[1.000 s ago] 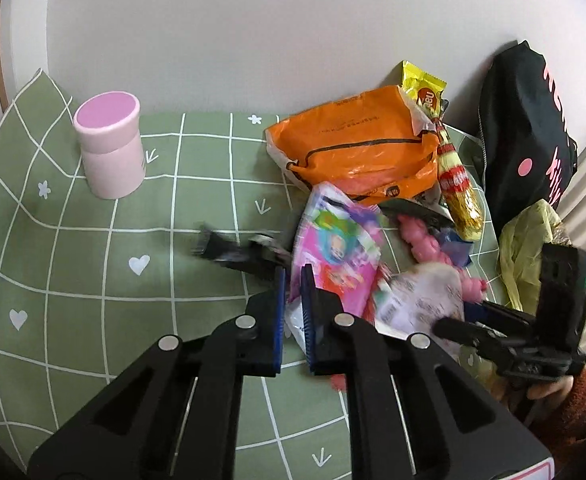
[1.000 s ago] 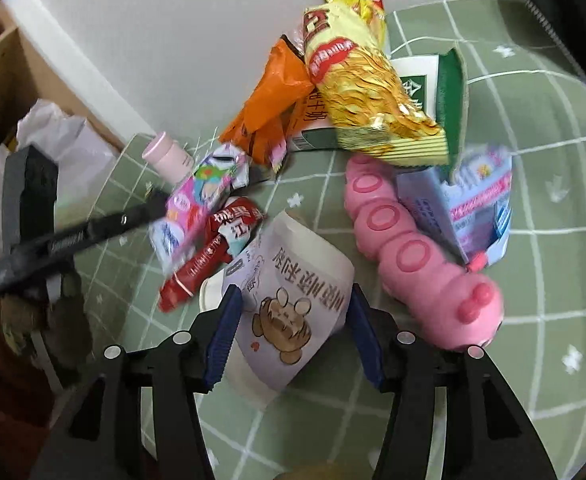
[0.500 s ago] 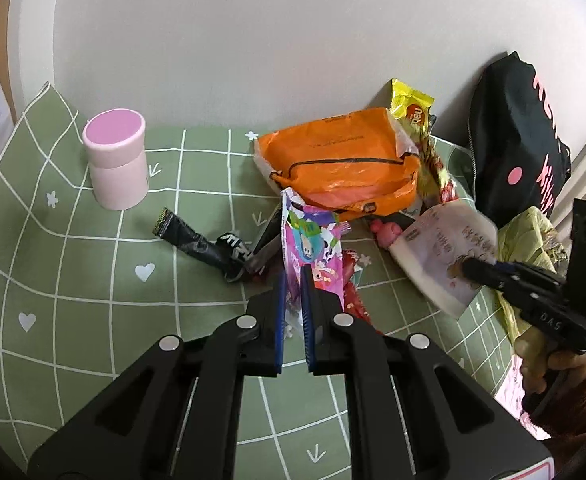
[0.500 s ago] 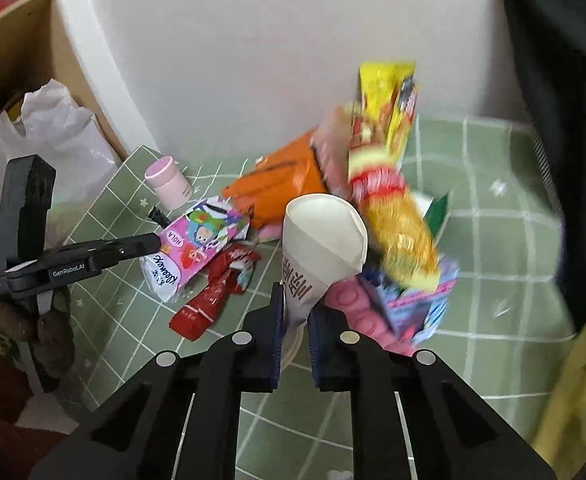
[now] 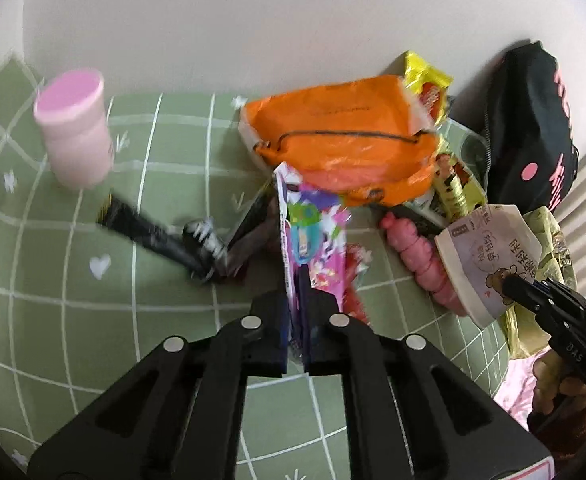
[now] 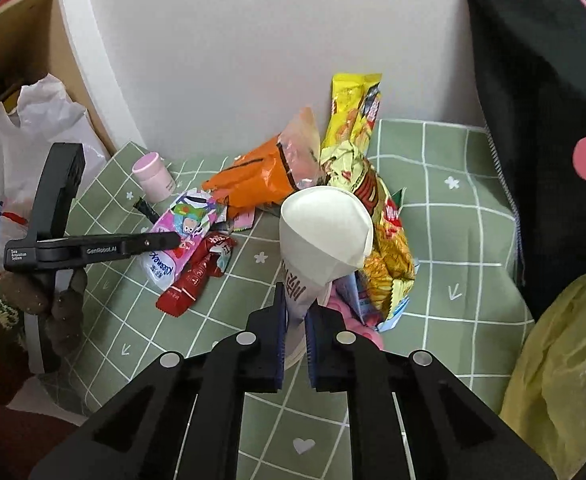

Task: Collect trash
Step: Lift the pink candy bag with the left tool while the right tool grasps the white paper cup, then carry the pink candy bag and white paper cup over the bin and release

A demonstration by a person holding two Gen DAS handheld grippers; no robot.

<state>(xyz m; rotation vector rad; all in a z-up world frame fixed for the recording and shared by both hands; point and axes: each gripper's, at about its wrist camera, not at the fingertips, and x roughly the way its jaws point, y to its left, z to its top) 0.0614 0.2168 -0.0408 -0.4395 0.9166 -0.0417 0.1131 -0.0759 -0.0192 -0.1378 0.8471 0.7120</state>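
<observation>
My left gripper (image 5: pixel 295 284) is shut on the pink cartoon wrapper (image 5: pixel 313 232), held on edge over the green checked cloth (image 5: pixel 53 280); the right wrist view shows it too (image 6: pixel 189 224), with the left gripper (image 6: pixel 173 242) on it. My right gripper (image 6: pixel 295 300) is shut on a white paper cup (image 6: pixel 325 232), lifted above the trash pile; in the left wrist view the cup (image 5: pixel 489 256) hangs at the right in the right gripper (image 5: pixel 509 280). An orange bag (image 5: pixel 345 140), yellow snack wrappers (image 6: pixel 357 136), a red wrapper (image 6: pixel 197 276) and a black tube (image 5: pixel 153 236) lie on the cloth.
A pink jar (image 5: pixel 75 128) stands at the back left. A pink caterpillar toy (image 5: pixel 417 248) lies beside the pile. A black bag (image 5: pixel 529 128) and a yellow-green plastic bag (image 6: pixel 561 360) are at the right. A white plastic bag (image 6: pixel 21 140) sits beyond the left table edge.
My right gripper closed on the paper cup and lifted it off the cloth. My left gripper closed on the pink wrapper and raised it on edge.
</observation>
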